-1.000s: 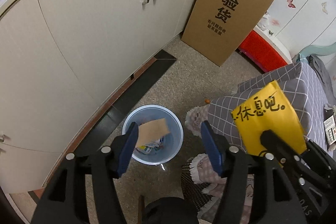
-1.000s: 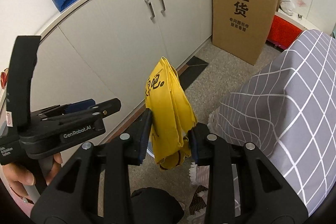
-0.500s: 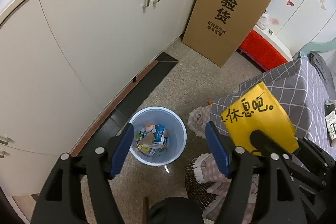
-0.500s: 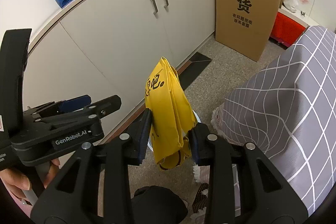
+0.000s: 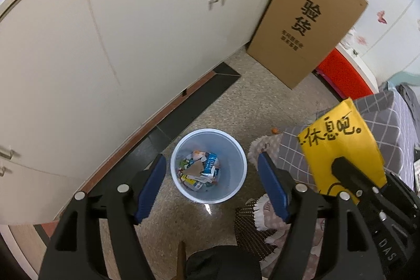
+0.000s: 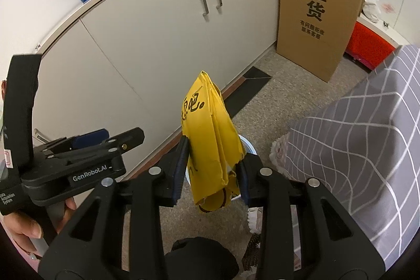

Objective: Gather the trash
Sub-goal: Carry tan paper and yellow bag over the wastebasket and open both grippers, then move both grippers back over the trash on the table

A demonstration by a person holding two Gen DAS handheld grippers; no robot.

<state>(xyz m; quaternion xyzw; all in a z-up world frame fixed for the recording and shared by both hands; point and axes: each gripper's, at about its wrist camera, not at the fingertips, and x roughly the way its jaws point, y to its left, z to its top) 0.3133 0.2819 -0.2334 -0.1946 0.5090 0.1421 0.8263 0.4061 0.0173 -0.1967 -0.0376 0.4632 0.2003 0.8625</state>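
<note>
A pale blue trash bin (image 5: 208, 165) stands on the floor with a brown cardboard scrap (image 5: 194, 169) and several wrappers inside. My left gripper (image 5: 211, 183) is open and empty, high above the bin. My right gripper (image 6: 211, 171) is shut on a folded yellow paper bag (image 6: 210, 138) with black writing. The bag also shows at the right of the left wrist view (image 5: 341, 146). The bin's rim (image 6: 248, 146) is mostly hidden behind the bag in the right wrist view.
Cream cabinets (image 5: 131, 30) run along the left. A tall cardboard box (image 5: 304, 20) leans at their far end, next to a red box (image 5: 344, 78). A grey checked cover (image 6: 367, 135) lies on the right, a patterned mat (image 5: 265, 209) below it.
The cardboard scrap fell from between my left gripper's fingers into the bin. The left gripper rose and the bin looks smaller. The right gripper kept its hold on the yellow bag.
</note>
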